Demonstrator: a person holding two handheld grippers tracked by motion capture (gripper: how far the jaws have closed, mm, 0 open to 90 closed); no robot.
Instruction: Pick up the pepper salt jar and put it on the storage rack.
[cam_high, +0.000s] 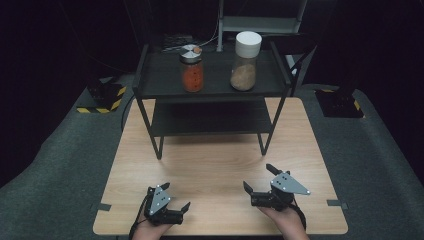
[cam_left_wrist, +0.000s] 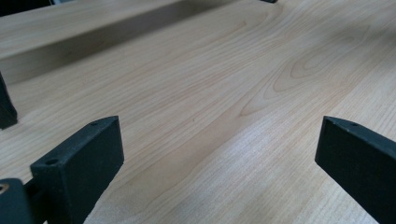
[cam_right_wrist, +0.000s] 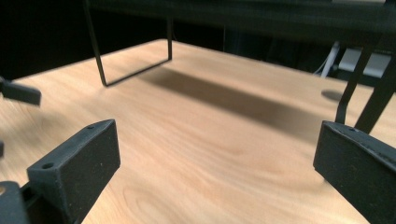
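On the black metal shelf (cam_high: 150, 80) we see 2 glass jars: an orange-filled jar (cam_high: 192, 70) w/ metal lid, and beside it a beige-filled jar (cam_high: 244, 62) w/ white cap. Nearer us than the shelf, over the smooth wood tabletop (cam_high: 210, 160), the left hand-held gripper (cam_high: 175, 196) and right hand-held gripper (cam_high: 256, 177) are both spread, holding nothing.

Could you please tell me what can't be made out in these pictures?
- Orange jar and beige jar contents: too small in the high view.
- Items behind the shelf: lost in darkness.
- Both forearms: cut off by the bottom edge.
- Shelf top in the right gripper view: cut off by the upper edge.
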